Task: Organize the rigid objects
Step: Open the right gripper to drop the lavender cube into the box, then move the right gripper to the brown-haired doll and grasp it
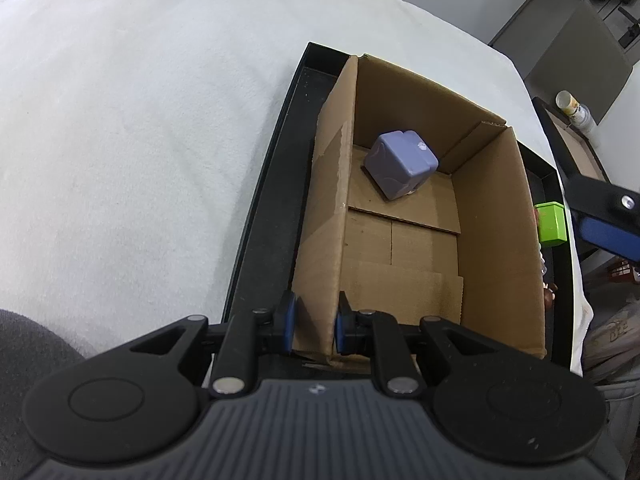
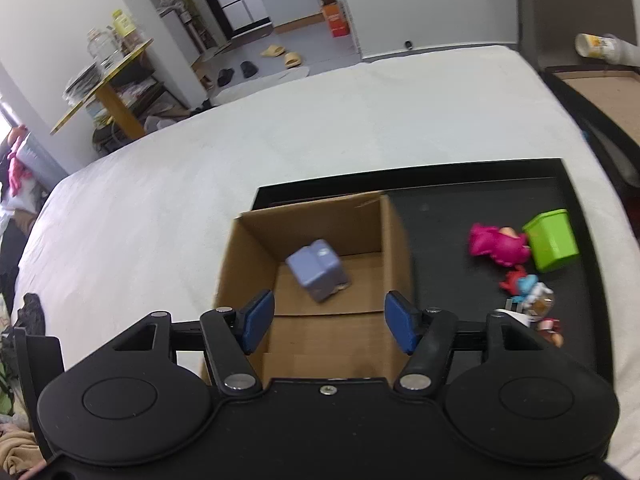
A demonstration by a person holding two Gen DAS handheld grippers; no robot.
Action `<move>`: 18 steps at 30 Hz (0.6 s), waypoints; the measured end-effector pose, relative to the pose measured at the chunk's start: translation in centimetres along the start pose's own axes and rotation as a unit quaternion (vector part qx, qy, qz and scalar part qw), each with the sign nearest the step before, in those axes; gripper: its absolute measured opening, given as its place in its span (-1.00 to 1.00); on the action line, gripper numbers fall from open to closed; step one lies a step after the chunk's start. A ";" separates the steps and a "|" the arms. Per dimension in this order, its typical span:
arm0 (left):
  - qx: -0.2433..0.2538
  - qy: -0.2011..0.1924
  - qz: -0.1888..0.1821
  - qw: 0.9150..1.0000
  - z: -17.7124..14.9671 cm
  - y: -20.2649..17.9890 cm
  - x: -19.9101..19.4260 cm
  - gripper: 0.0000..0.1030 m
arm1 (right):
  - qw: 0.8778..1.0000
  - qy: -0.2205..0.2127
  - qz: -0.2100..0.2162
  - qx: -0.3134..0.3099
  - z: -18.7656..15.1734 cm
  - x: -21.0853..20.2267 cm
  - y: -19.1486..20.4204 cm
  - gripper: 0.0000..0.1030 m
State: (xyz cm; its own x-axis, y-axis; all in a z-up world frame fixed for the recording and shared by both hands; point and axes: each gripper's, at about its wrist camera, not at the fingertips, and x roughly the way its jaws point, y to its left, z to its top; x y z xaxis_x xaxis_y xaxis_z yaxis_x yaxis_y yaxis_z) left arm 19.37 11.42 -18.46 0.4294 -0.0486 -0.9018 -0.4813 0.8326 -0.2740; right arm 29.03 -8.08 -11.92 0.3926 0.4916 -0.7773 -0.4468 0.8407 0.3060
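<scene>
While your left gripper (image 1: pixel 316 326) pinches the cardboard box (image 1: pixel 496 208) wall, your right gripper (image 2: pixel 327 322) hovers with jaws spread and empty. One purple cube (image 2: pixel 318 270) lies inside; the green cube (image 2: pixel 554 244) and toys (image 2: pixel 500 246) wait on the black tray (image 2: pixel 440 208), right.

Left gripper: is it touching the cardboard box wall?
Touching. The left wrist view shows the left gripper with both blue pads pressed against the near wall of the cardboard box.
</scene>
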 end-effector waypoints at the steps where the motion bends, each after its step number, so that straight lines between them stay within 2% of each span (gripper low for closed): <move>1: 0.001 0.000 0.001 1.000 0.0 0.0 0.0 -0.68 | 1.000 -0.002 -0.003 0.004 0.0 -0.3 -0.6 0.20; 18: 0.000 -0.004 0.020 1.000 -0.1 -0.7 0.3 -0.68 | 0.998 -0.017 -0.045 0.050 -1.4 -1.9 -8.5 0.20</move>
State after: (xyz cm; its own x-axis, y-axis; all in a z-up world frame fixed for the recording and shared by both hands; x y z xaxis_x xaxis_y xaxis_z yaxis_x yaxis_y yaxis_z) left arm 19.75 10.75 -18.59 0.4162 -0.0098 -0.9092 -0.4988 0.8336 -0.2373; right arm 30.92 -16.45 -13.79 0.4550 0.4187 -0.7859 -0.3263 0.8996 0.2903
